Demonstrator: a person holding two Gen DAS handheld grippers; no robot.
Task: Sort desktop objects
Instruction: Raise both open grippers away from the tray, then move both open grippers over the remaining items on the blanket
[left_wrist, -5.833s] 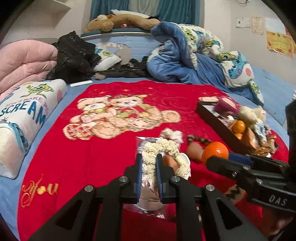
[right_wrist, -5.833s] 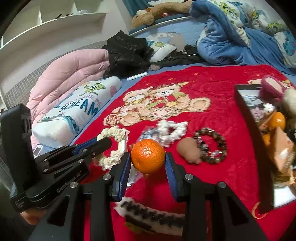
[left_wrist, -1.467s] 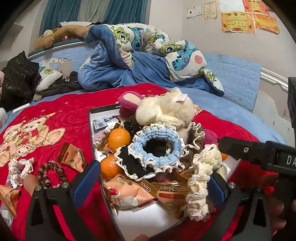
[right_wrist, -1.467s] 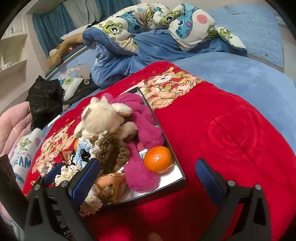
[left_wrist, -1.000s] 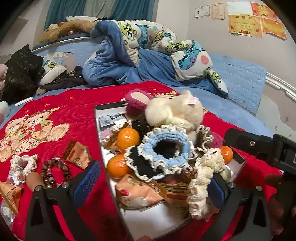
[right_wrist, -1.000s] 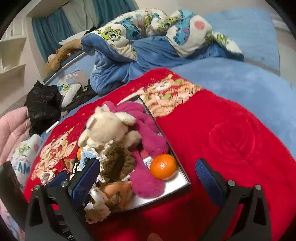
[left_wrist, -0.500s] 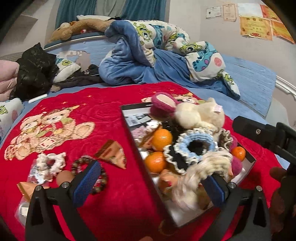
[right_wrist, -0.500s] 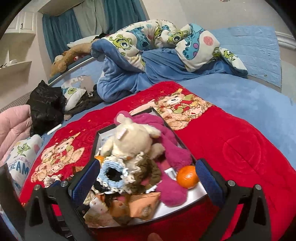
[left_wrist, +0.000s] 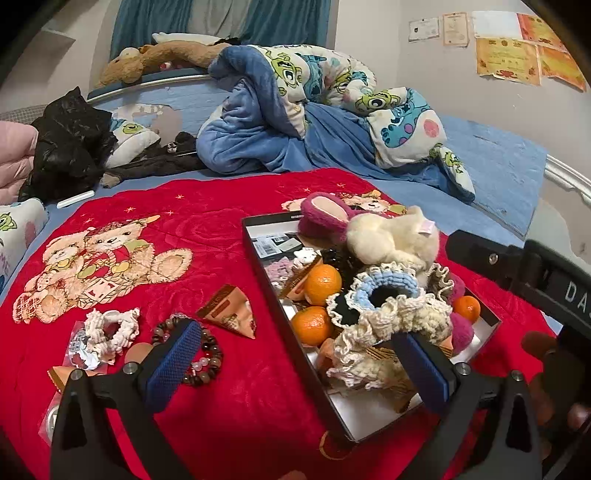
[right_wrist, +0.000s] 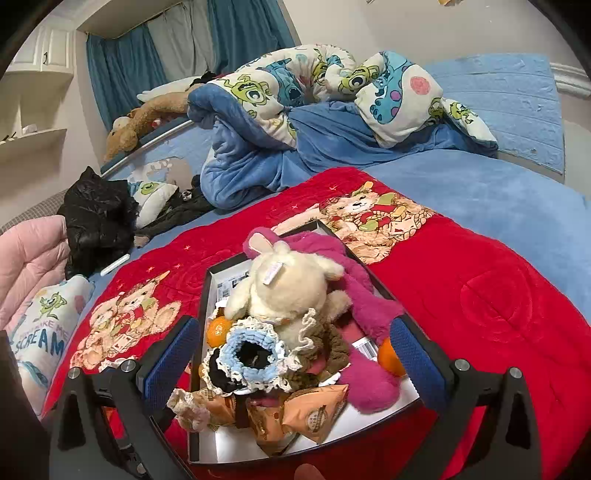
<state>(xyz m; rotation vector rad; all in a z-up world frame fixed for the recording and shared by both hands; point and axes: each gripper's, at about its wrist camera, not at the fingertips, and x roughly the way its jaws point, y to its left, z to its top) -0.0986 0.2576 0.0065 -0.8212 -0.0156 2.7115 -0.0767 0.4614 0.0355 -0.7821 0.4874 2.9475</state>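
Note:
A black-rimmed box on the red blanket holds plush toys, oranges, scrunchies and snack packets; it also shows in the right wrist view. A cream scrunchie lies on the pile at the box's near end. My left gripper is open and empty over the box's left rim. Left of the box lie a snack packet, a bead bracelet and a white scrunchie. My right gripper is open and empty above the box, over a blue scrunchie. An orange sits by its right finger.
A crumpled blue quilt and black jacket lie beyond the red blanket. A white pillow and pink quilt are at the left. The right gripper's body shows at the right in the left wrist view.
Both grippers opened, releasing the cream scrunchie and the orange into the box. Since then both have drawn back from the box, and the left view has swung left toward the loose items.

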